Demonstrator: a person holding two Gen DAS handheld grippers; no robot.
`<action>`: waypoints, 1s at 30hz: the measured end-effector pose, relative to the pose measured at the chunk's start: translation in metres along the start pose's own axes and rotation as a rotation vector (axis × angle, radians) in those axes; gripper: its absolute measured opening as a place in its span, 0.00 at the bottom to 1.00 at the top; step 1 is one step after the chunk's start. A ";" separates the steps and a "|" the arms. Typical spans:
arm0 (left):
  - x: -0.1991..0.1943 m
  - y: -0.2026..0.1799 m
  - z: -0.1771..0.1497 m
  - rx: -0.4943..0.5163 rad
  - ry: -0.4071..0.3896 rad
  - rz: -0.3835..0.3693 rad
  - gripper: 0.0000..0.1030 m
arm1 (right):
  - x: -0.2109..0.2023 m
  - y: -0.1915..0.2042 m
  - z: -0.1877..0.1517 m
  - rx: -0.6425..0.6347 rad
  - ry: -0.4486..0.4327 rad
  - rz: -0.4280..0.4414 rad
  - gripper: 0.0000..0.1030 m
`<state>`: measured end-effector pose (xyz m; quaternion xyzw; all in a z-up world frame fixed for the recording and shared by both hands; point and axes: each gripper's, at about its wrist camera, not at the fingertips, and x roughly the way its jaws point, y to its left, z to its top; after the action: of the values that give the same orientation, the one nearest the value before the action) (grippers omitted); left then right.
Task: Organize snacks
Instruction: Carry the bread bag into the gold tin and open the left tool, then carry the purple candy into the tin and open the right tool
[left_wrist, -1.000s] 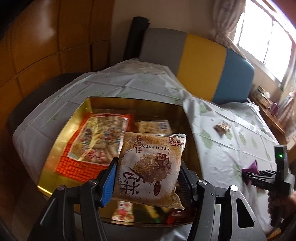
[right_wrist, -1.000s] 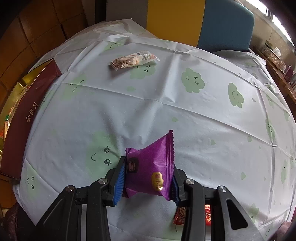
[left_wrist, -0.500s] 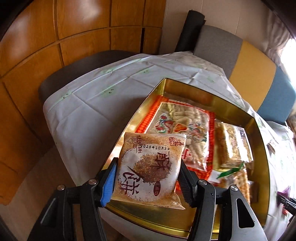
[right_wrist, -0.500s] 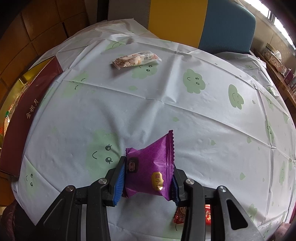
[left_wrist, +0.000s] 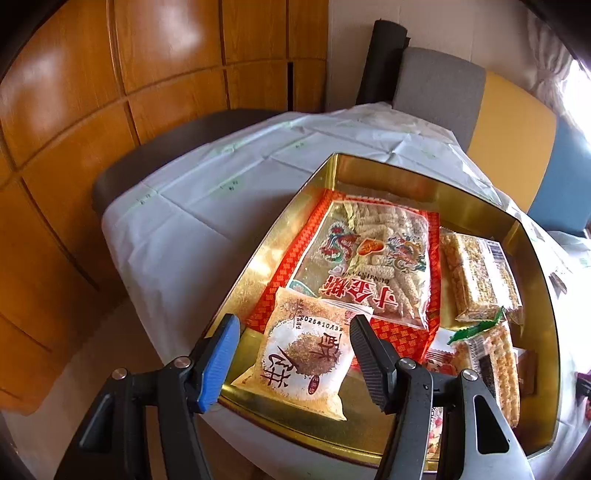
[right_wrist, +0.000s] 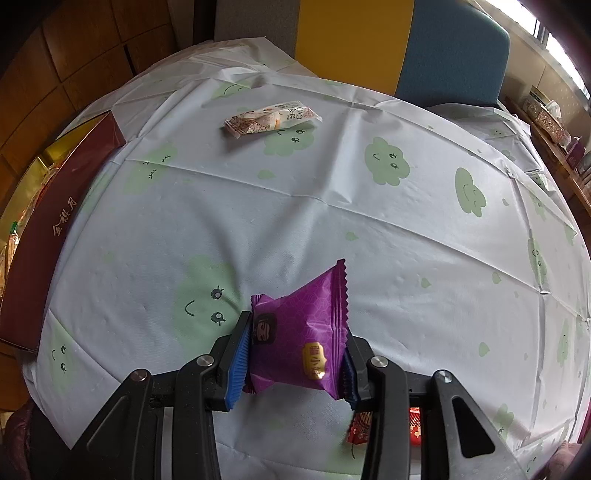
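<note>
My left gripper (left_wrist: 295, 354) is open over the near left corner of the gold box (left_wrist: 354, 166). The brown sesame-snack packet (left_wrist: 306, 350) lies free between the spread fingers, resting on the box floor and leaning on a large red-bordered bag of rice sticks (left_wrist: 373, 258). My right gripper (right_wrist: 293, 354) is shut on a purple snack packet (right_wrist: 299, 332) and holds it above the white tablecloth. A pale wrapped bar (right_wrist: 271, 120) lies on the cloth far ahead of it.
The box also holds clear packs of crispy bars (left_wrist: 480, 273) and small packets at its right. Its dark red outer wall (right_wrist: 55, 221) shows left of the right gripper. A red packet (right_wrist: 360, 424) lies under the right gripper. Chairs (left_wrist: 509, 118) stand behind the table.
My left gripper has opened and let go of the sesame packet, which now rests in the box's near corner. The right gripper holds the purple packet almost still.
</note>
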<state>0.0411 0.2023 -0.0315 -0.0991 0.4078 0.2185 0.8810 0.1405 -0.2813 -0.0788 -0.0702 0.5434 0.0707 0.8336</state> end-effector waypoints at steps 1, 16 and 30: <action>-0.003 -0.002 -0.001 0.005 -0.014 0.009 0.61 | 0.000 0.000 0.000 -0.001 0.000 -0.001 0.41; -0.021 -0.025 -0.011 0.074 -0.016 -0.031 0.61 | -0.001 0.001 -0.001 -0.004 0.000 -0.004 0.41; -0.025 -0.029 -0.015 0.090 -0.016 -0.038 0.61 | -0.002 0.002 0.000 -0.004 -0.003 -0.013 0.40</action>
<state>0.0298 0.1641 -0.0229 -0.0652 0.4083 0.1838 0.8918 0.1391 -0.2799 -0.0774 -0.0753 0.5417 0.0666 0.8345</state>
